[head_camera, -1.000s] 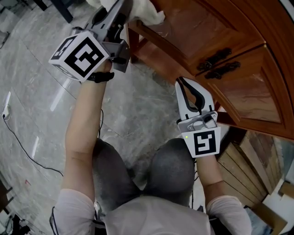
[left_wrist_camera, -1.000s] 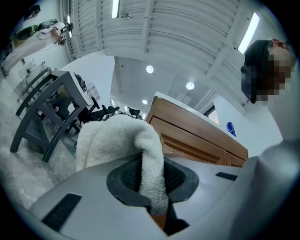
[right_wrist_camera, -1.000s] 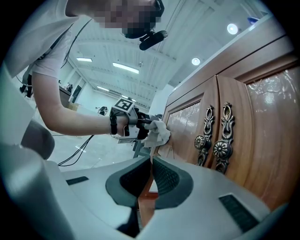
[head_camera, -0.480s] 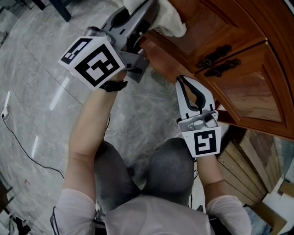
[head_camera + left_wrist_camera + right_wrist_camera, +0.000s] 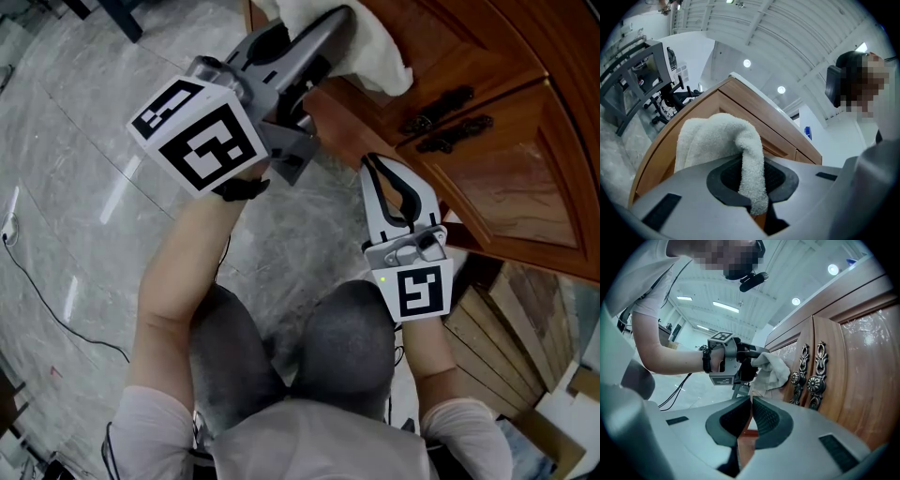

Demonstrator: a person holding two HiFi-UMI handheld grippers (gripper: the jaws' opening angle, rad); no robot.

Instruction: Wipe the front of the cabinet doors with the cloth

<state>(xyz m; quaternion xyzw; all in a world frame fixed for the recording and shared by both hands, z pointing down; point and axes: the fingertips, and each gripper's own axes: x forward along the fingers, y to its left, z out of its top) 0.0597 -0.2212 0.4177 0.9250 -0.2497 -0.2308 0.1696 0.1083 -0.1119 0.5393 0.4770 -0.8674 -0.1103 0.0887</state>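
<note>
My left gripper [image 5: 330,36] is shut on a white terry cloth [image 5: 370,49], which is bunched against the left wooden cabinet door [image 5: 431,52]. In the left gripper view the cloth [image 5: 717,140] bulges out over the jaws and one strip hangs between them [image 5: 752,180]. My right gripper [image 5: 380,180] hangs lower, shut and holding nothing, just in front of the right door [image 5: 520,187]. Its own view shows the jaws [image 5: 751,413] pressed together, with the cloth [image 5: 771,369] and the left gripper [image 5: 733,359] beyond. Dark ornate handles [image 5: 448,122] sit where the doors meet.
Grey marble floor [image 5: 84,159] spreads to the left, with a thin cable [image 5: 42,291] lying on it. My knees [image 5: 347,347] are below the grippers. Wooden planks and boxes [image 5: 525,375] lean at the lower right beside the cabinet.
My left gripper has carried the cloth rightward along the left door toward the handles. The right gripper has stayed where it was.
</note>
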